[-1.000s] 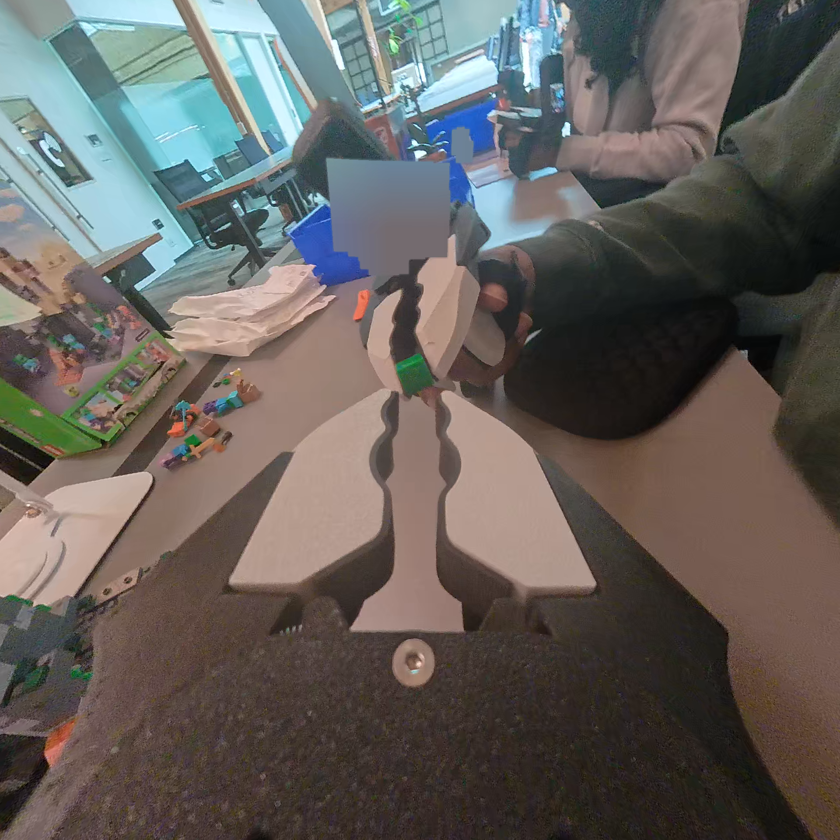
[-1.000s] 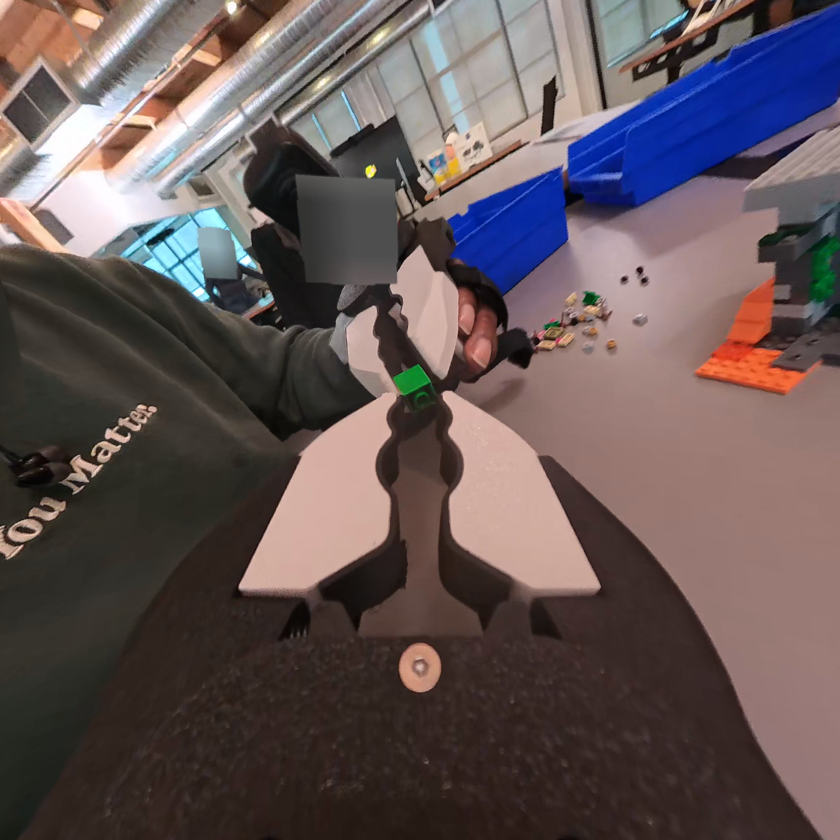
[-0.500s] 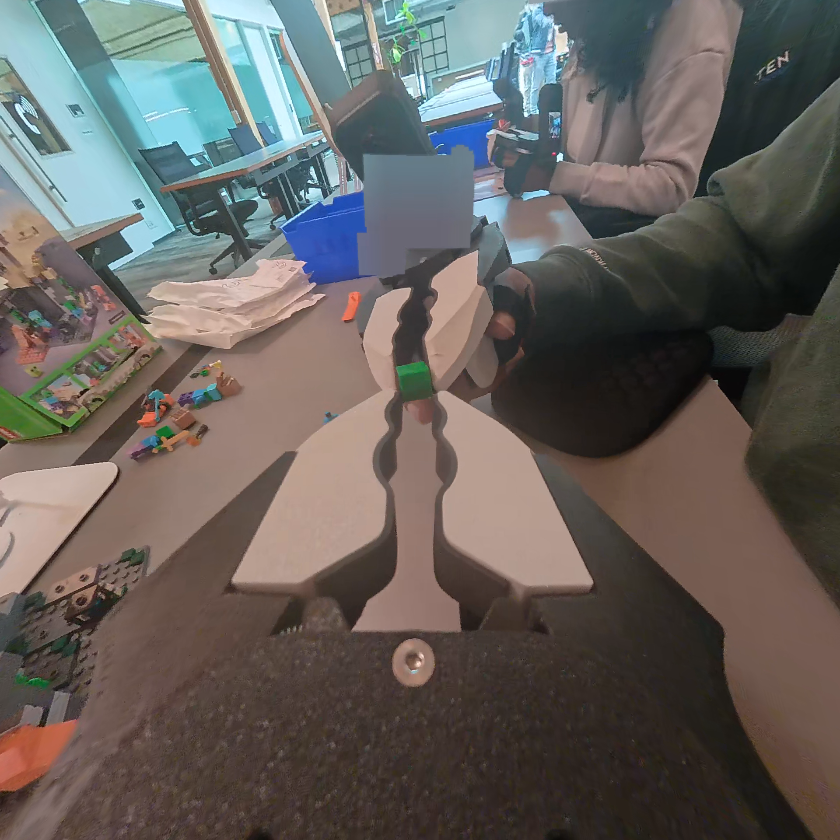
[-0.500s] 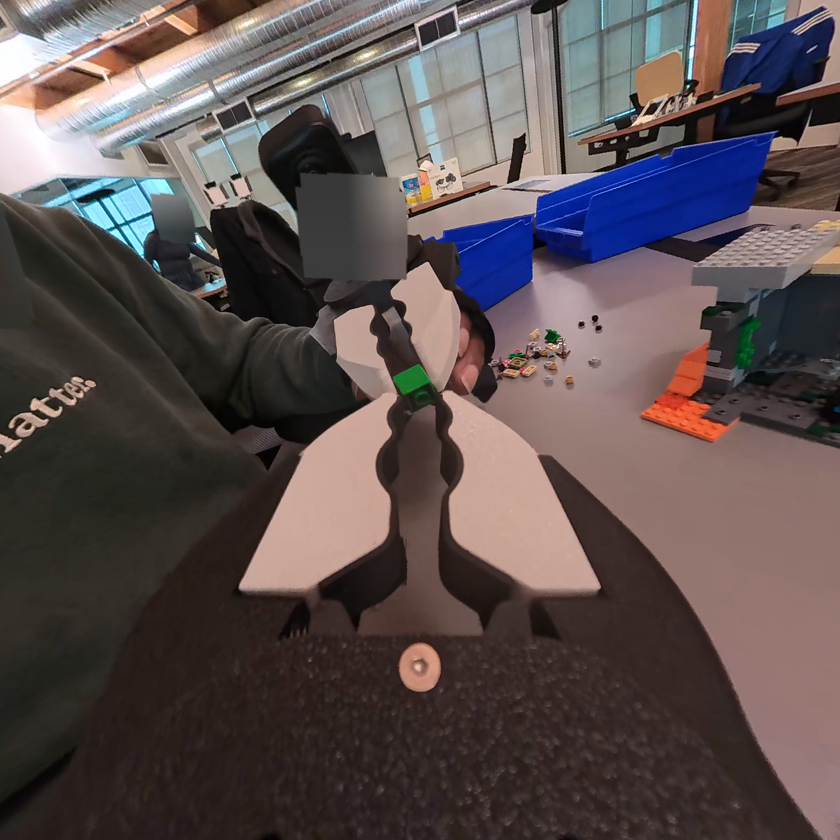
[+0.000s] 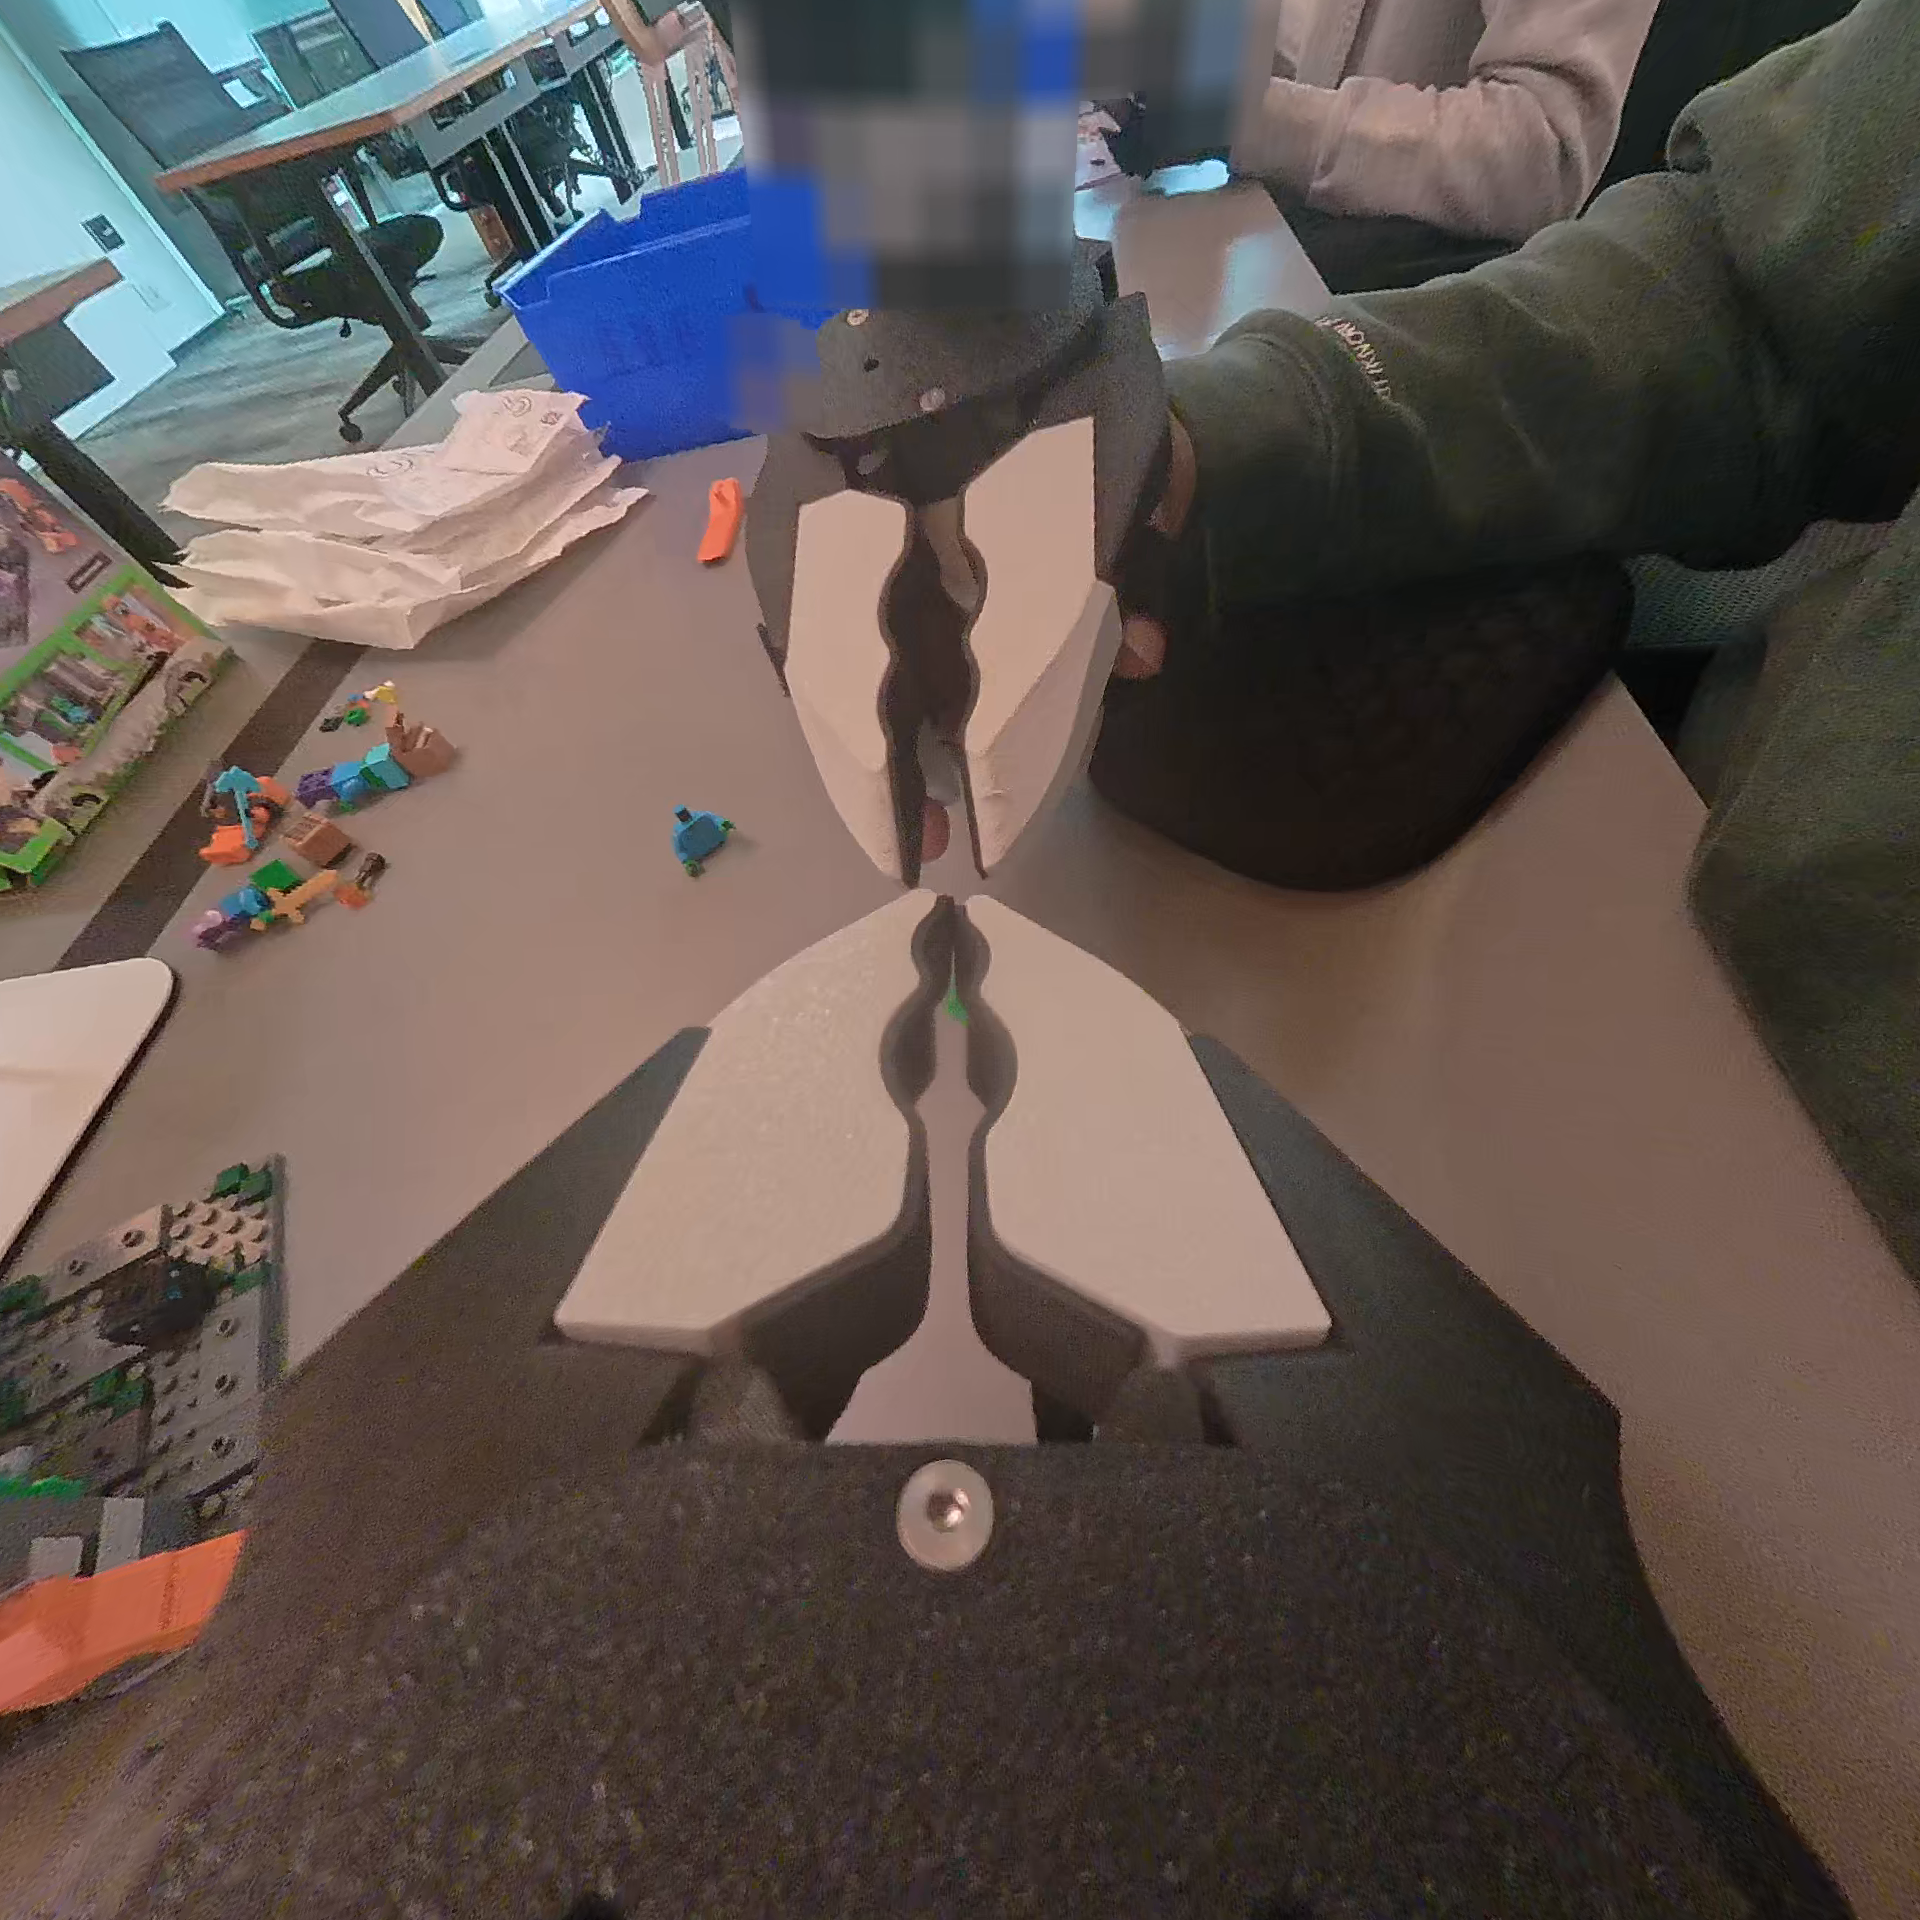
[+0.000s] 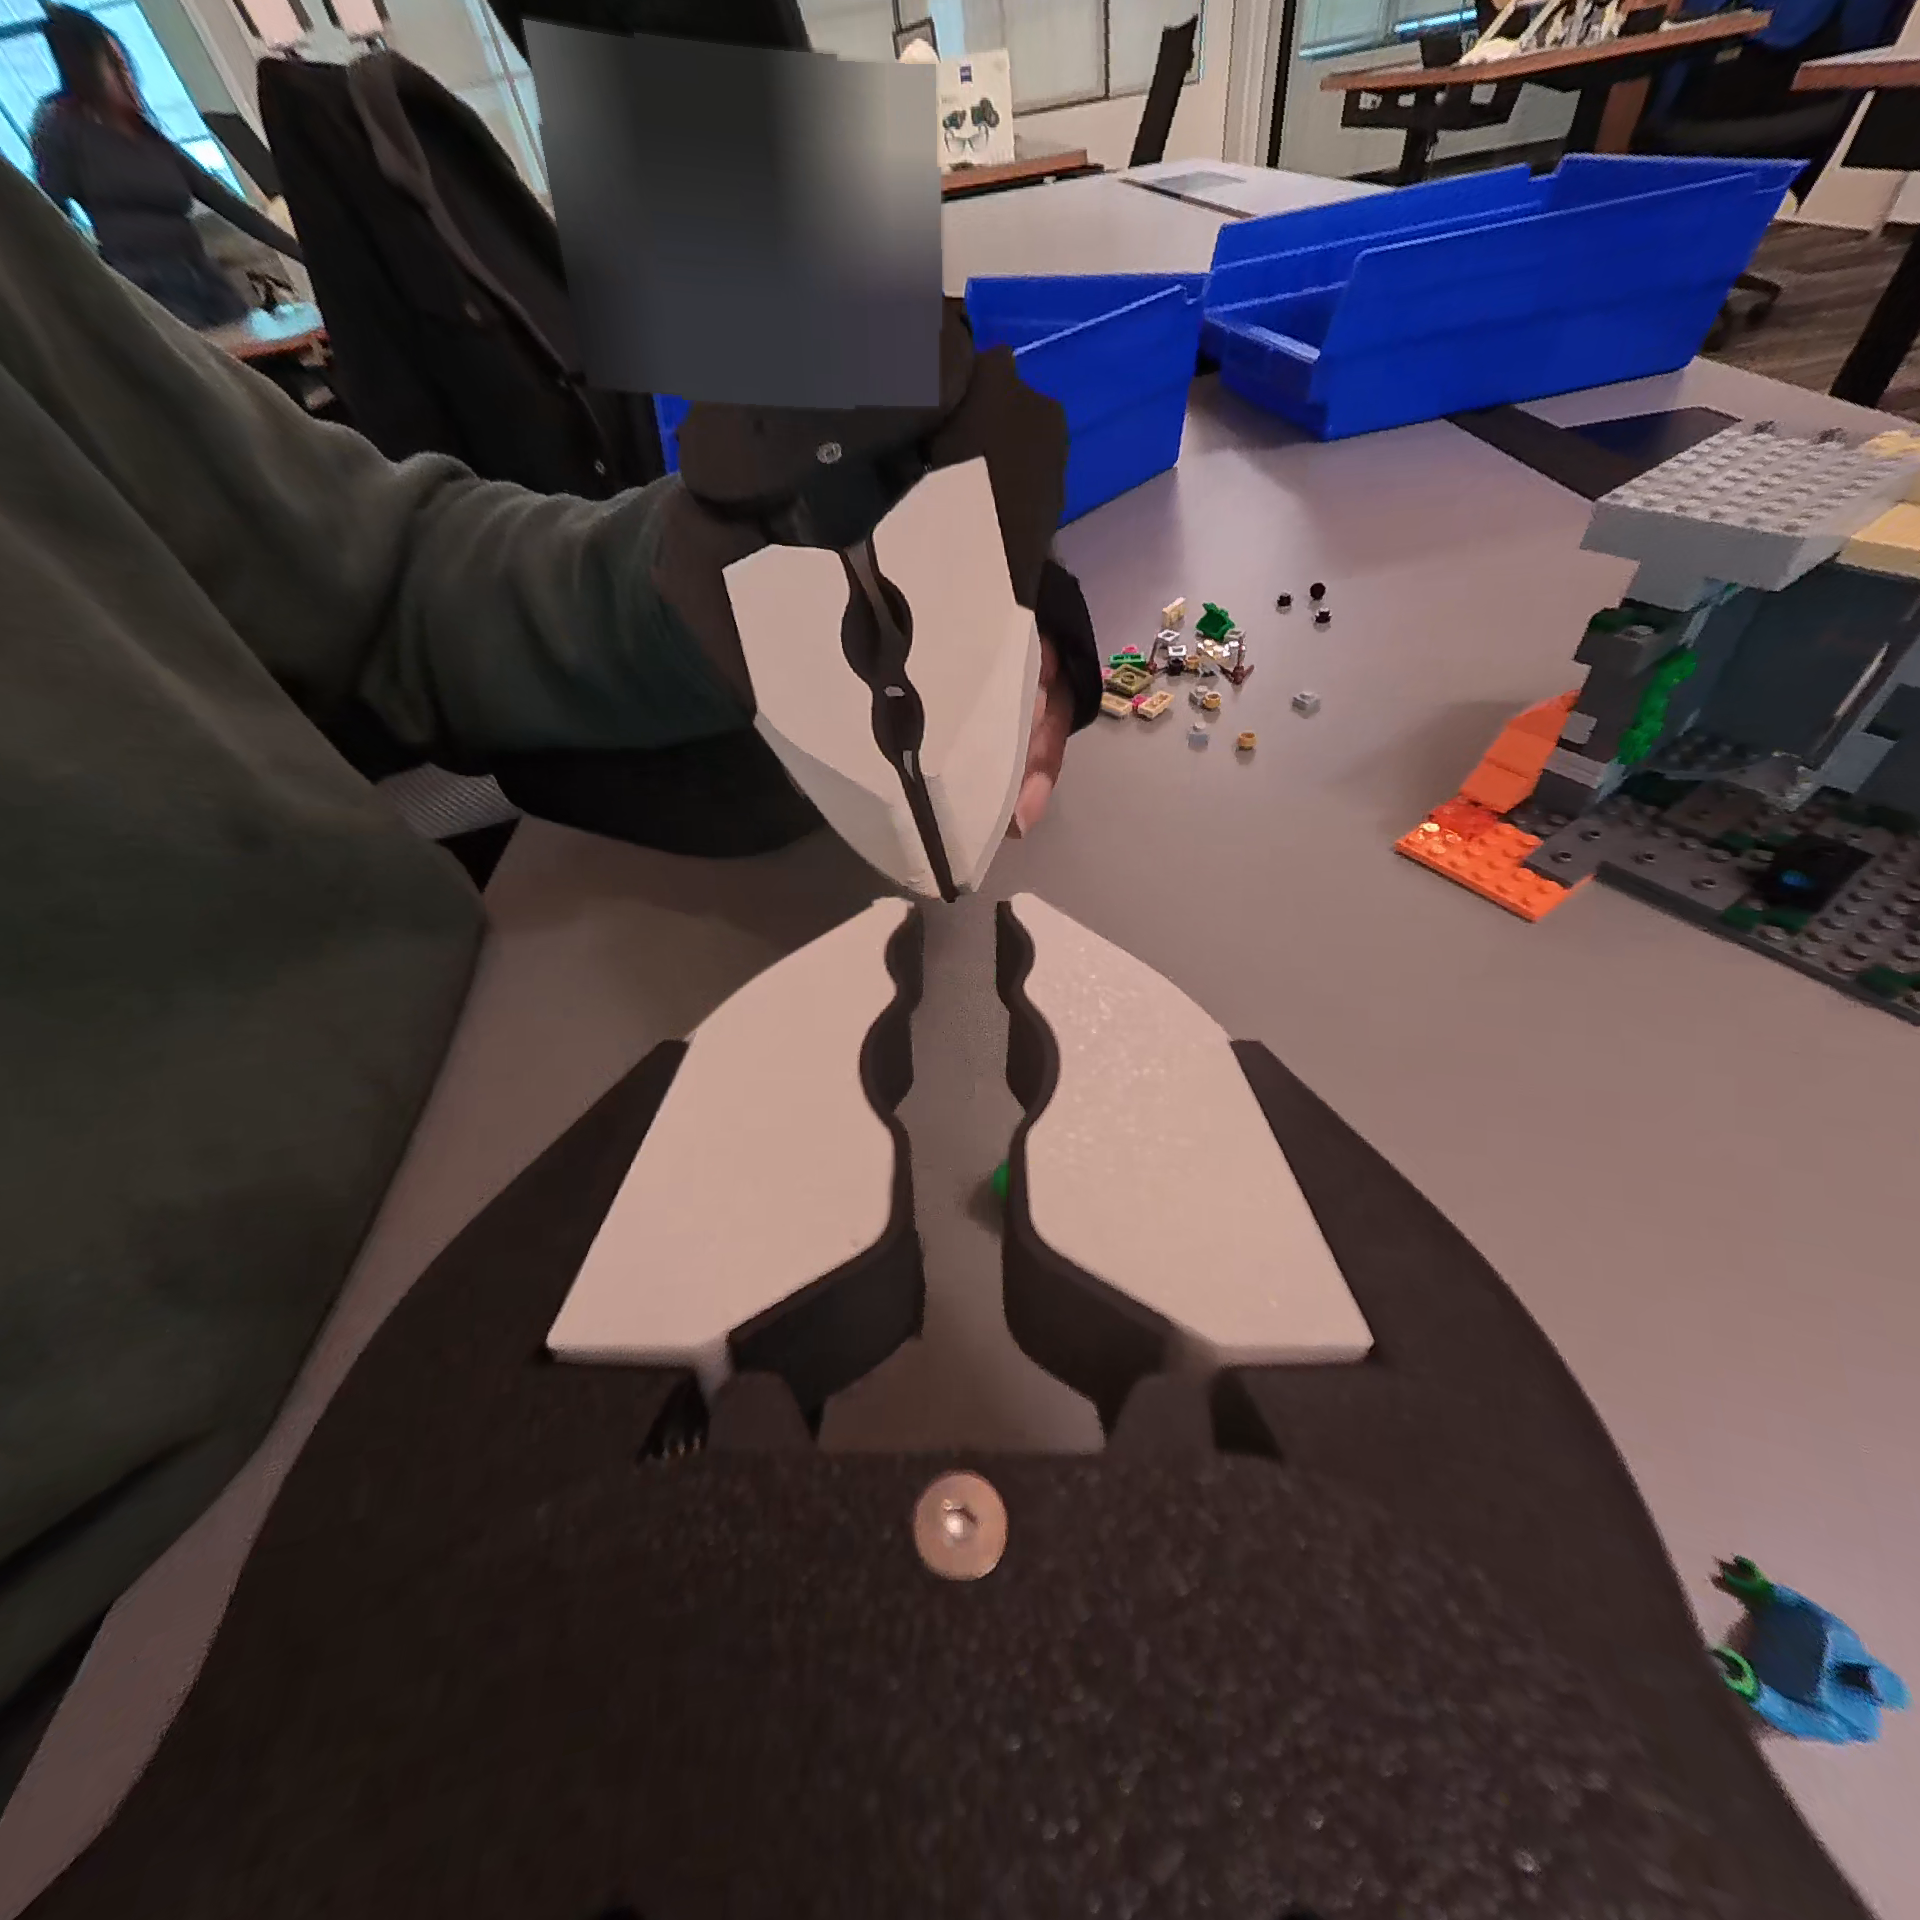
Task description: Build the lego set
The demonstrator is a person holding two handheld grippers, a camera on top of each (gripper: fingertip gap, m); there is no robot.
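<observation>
Two hand-held grippers meet tip to tip above a grey table (image 5: 1403, 1039), well away from the grey and orange brick model (image 6: 1714, 727) at the table's far side. The left gripper (image 5: 948, 906) is clenched, its white fingers (image 5: 790, 1122) meeting at the tips with nothing visible between them. The right gripper (image 6: 954, 906) is released, with a clear gap between its fingers and nothing in it.

Only a sliver of a small green piece (image 5: 954, 1006) shows. It lies below the gap in both grippers, on the side away from the brick model. I cannot tell whether it rests on the table or is in the air.

It looks like a tiny hard plastic brick: very light, stiff, smooth and likely to slip or skitter. It is probably best pinched squarely on two opposite flat sides, right at the fingertips.

A small blue figure (image 5: 698, 831) lies nearer the brick model.
</observation>
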